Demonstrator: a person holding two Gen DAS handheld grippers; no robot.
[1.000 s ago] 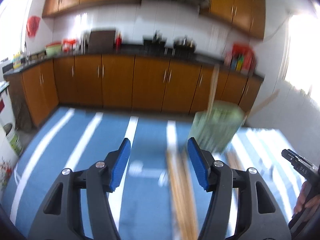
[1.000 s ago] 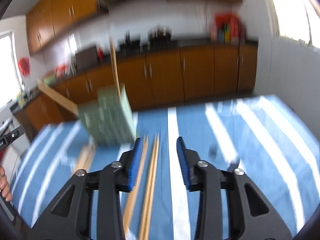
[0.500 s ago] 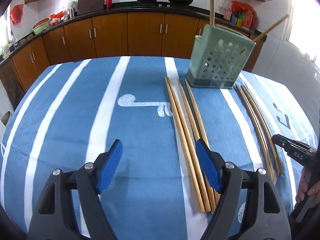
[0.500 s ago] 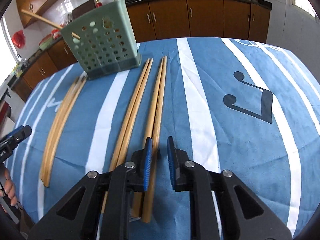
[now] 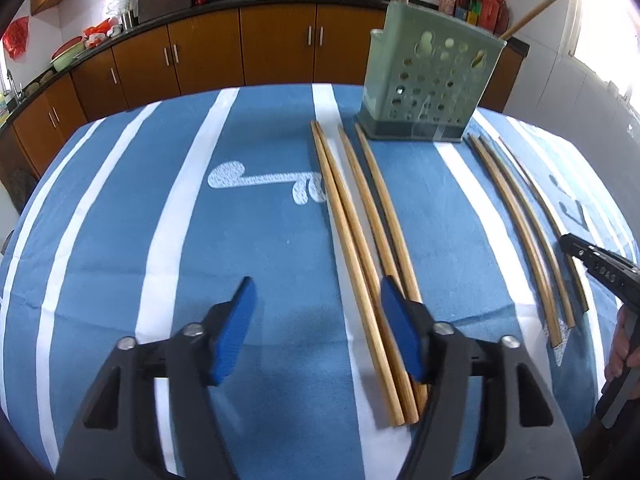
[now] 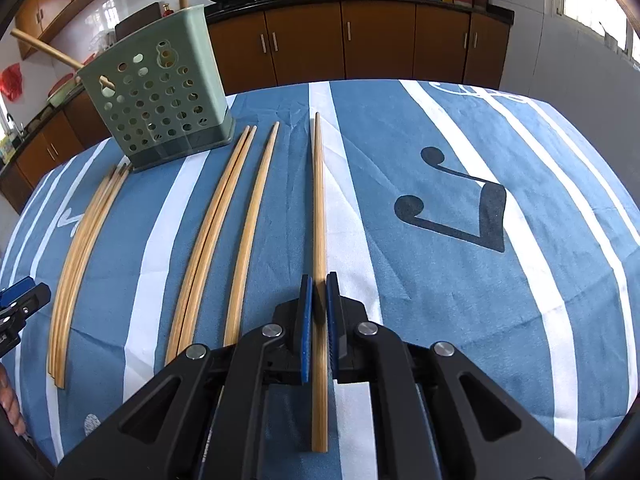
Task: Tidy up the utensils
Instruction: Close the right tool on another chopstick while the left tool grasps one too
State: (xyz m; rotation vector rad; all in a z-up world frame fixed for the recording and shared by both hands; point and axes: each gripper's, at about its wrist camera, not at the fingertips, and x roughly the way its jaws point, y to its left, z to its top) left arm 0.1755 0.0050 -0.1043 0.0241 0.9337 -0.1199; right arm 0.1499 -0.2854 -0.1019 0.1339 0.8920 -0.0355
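My right gripper (image 6: 319,292) points down at the blue cloth with white stripes (image 6: 460,288) that covers the table. Its blue pads are clamped on a single long bamboo chopstick (image 6: 318,208). The stick runs between the pads, its thin tip toward the far edge of the table, its thick end under the black gripper body.

Left of that stick, in the right wrist view: one lone chopstick (image 6: 252,224), apart from the held one. Then a touching pair of chopsticks (image 6: 208,236). Further left, a bundle of darker bent sticks (image 6: 80,248), tips near the holder's base.

The pale green perforated plastic utensil holder (image 6: 160,108) stands upright at the far side of the cloth. Two wooden sticks (image 6: 44,50) lean out of its top.

My left gripper (image 5: 316,320) is over the cloth, jaws closing, nothing pressed between the pads. Bare cloth lies between them. The right-hand blue pad (image 5: 400,336) lies over the near ends of the four straight sticks (image 5: 360,232); contact cannot be judged.

In the left wrist view the holder (image 5: 432,84) sits beyond those sticks, and the bent sticks (image 5: 528,232) lie to the right of it. A hand (image 5: 624,344) shows at the right edge, on the black handle of the other gripper.
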